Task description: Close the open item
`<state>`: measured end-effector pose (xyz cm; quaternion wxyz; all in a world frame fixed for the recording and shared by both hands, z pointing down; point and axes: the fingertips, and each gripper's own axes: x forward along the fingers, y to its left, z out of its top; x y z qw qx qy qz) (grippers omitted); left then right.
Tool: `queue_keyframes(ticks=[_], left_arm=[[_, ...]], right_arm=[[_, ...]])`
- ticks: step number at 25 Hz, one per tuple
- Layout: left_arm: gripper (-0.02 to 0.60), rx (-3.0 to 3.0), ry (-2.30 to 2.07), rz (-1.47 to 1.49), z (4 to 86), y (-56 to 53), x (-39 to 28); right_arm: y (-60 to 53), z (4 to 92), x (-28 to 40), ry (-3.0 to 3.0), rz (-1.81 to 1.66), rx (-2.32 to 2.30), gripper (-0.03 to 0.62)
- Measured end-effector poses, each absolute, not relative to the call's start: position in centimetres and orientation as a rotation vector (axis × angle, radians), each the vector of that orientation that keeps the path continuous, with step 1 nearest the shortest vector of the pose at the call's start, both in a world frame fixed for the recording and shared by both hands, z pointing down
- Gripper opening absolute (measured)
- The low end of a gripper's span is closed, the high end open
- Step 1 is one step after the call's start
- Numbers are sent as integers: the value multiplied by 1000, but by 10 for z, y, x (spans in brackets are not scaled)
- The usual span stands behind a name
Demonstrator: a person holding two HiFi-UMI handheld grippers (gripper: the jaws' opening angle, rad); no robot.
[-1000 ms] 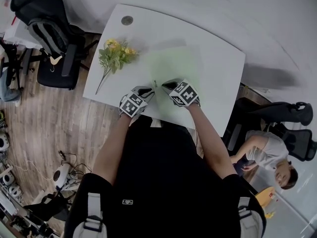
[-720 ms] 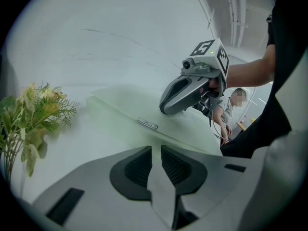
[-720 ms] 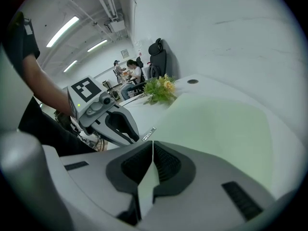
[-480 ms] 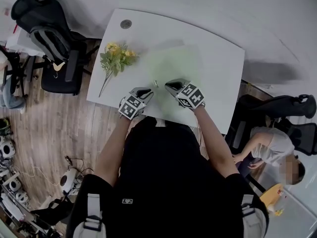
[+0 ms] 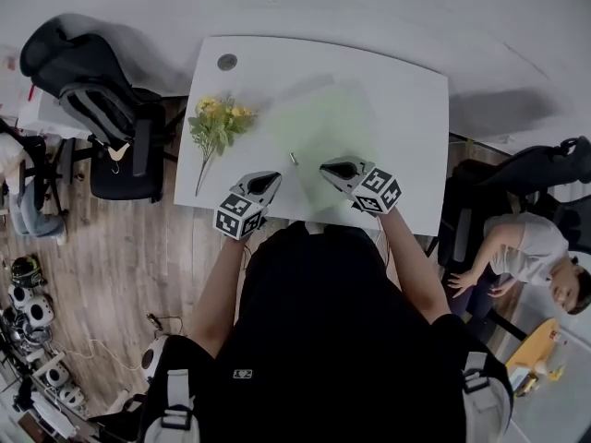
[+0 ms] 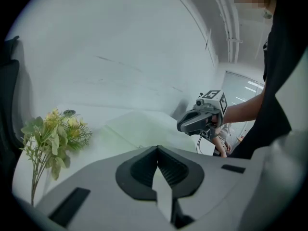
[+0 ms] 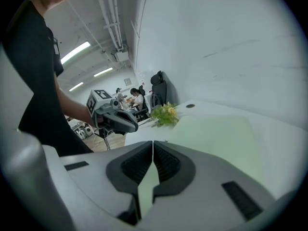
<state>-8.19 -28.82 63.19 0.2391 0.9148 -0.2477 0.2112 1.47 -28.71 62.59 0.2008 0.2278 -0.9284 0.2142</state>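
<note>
Pale green pouch (image 5: 323, 123) lies flat on the tabletop (image 5: 406, 90), just ahead of both tools. Left hand-held gripper (image 5: 270, 179) has just snapped shut on nothing, and right hand-held gripper (image 5: 329, 166) is clenched empty too. Small metal piece (image 5: 293, 158) at the pouch's near edge sits between them, nearer the left.

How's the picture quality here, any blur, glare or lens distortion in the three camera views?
Head view: even light, no glare, but the pale green item washes out against the white table, edges soft. Left gripper view: strong fisheye with a dark rim; flowers reasonably sharp. Right gripper view: same fisheye bending, ceiling lights blown out.
</note>
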Motion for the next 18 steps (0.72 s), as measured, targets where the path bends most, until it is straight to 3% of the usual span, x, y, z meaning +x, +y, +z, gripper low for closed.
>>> queue_keyframes(ticks=[18], left_arm=[[5, 2597, -392, 437, 588, -236, -39]], right_arm=[[-221, 592, 33, -2676, 549, 821, 5]])
